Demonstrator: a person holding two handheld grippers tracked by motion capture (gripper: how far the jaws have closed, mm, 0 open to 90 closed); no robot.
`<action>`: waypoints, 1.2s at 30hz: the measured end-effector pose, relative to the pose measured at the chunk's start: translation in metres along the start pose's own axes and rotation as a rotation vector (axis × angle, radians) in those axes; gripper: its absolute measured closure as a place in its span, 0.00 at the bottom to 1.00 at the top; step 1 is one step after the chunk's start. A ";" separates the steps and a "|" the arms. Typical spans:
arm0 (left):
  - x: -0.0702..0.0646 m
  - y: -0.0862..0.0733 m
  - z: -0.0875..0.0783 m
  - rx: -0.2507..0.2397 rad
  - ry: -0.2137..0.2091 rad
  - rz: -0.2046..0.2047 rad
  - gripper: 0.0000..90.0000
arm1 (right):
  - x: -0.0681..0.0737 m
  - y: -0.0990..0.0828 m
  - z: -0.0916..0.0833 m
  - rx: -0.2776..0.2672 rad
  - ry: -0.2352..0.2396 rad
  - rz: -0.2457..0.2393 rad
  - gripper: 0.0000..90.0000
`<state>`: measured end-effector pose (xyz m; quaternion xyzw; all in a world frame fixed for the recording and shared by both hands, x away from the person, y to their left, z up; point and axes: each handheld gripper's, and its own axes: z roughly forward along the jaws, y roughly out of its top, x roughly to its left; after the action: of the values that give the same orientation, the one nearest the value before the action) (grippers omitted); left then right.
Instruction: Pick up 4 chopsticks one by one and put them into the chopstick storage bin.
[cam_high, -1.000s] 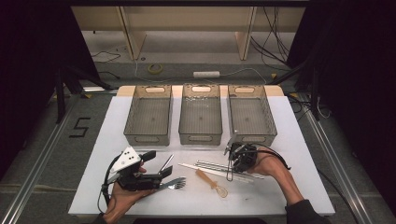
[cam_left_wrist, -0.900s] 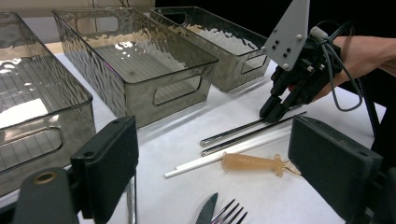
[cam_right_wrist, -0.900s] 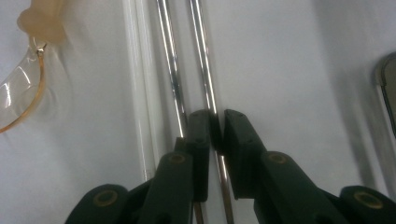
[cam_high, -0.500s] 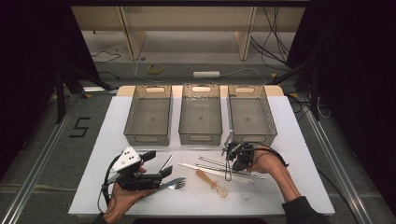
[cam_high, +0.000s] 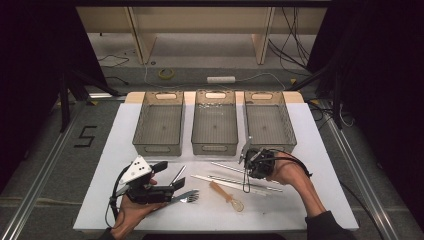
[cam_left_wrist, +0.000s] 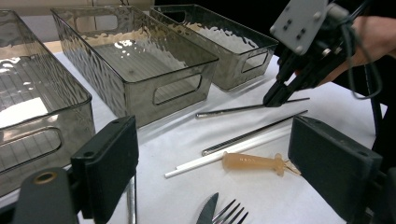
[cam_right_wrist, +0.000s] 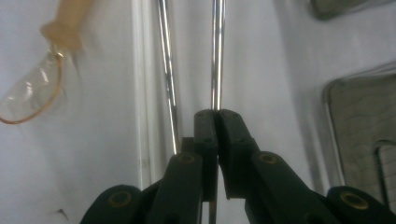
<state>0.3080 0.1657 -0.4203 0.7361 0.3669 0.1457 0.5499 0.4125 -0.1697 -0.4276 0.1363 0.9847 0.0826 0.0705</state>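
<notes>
The right gripper (cam_right_wrist: 215, 114) has its two black fingers (cam_right_wrist: 233, 140) pressed together on a thin metal chopstick (cam_right_wrist: 216, 56); the jaws have just been closing and the rod now sits pinched between the pads, running straight on toward twelve o'clock in the right gripper view. In the left gripper view the same right gripper (cam_left_wrist: 275, 99) comes down from two o'clock and its tips meet that chopstick (cam_left_wrist: 233, 109) near its right end, the rod lying on the white table (cam_left_wrist: 299, 186) just in front of the nearest bin. A second metal chopstick (cam_right_wrist: 167, 70) lies just beside it at nine o'clock, then a white stick (cam_right_wrist: 138, 84), and an amber-handled clear spoon (cam_right_wrist: 32, 93) at ten o'clock. The left gripper (cam_high: 175, 182) rests low on the table in the person's left hand (cam_high: 132, 210), its jaws standing wide apart with nothing between the pads; a fork (cam_high: 187, 197) lies just at four o'clock of its tips. Three clear bins (cam_high: 215, 127) stand in a row at twelve o'clock of both grippers, and the rightmost bin (cam_high: 267, 125) is nearest the held chopstick.
</notes>
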 end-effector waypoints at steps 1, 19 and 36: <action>0.000 0.000 0.001 0.001 0.000 0.001 0.17 | 0.002 0.001 -0.004 -0.008 -0.001 -0.003 0.97; 0.000 0.013 0.037 0.139 -0.045 0.071 0.17 | 0.028 0.014 -0.033 -0.049 -0.012 -0.065 0.97; -0.018 0.018 0.074 0.400 -0.130 0.270 0.23 | 0.055 0.033 -0.034 -0.042 0.016 -0.167 0.97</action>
<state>0.3481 0.0986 -0.4266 0.8803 0.2507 0.0947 0.3915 0.3630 -0.1281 -0.3944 0.0514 0.9912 0.0983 0.0721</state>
